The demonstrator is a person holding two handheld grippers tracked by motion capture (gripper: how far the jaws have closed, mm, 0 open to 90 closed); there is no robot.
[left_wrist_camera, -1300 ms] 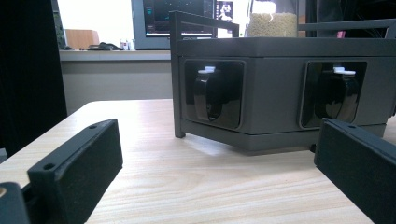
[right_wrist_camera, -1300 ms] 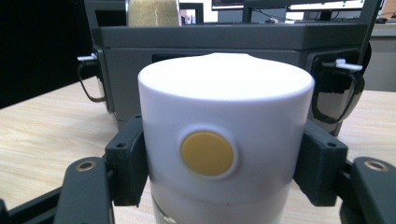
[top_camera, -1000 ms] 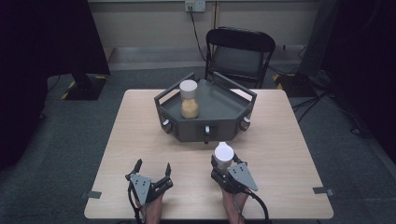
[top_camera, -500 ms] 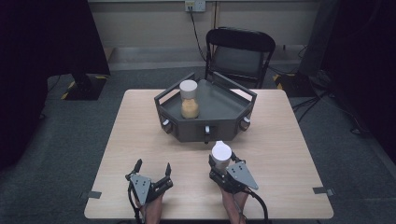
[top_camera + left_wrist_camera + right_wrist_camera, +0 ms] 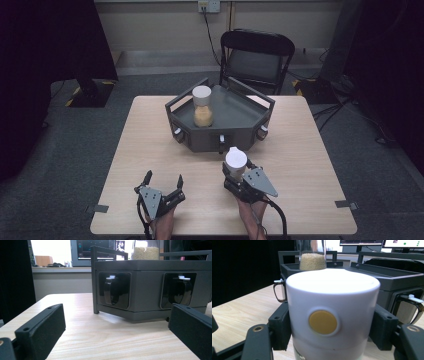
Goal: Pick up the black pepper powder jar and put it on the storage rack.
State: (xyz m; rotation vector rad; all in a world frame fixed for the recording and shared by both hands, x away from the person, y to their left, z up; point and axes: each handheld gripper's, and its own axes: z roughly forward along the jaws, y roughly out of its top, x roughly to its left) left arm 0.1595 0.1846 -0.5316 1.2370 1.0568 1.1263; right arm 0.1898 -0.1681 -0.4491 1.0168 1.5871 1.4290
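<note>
High view first: my right gripper is clamped on a white cylindrical cap with a round yellow dot, which tops a clear jar; the jar body below the cap is mostly hidden. I see the jaws pressing both sides of the cap in the right gripper view. Just ahead of that gripper stands a dark grey hexagonal metal tray on the light wooden table, and in the tray, ahead and to the left, a second clear jar of tan grains with a white cap stands upright. My left gripper sits beside the right one, its jaws spread with nothing between them.
</note>
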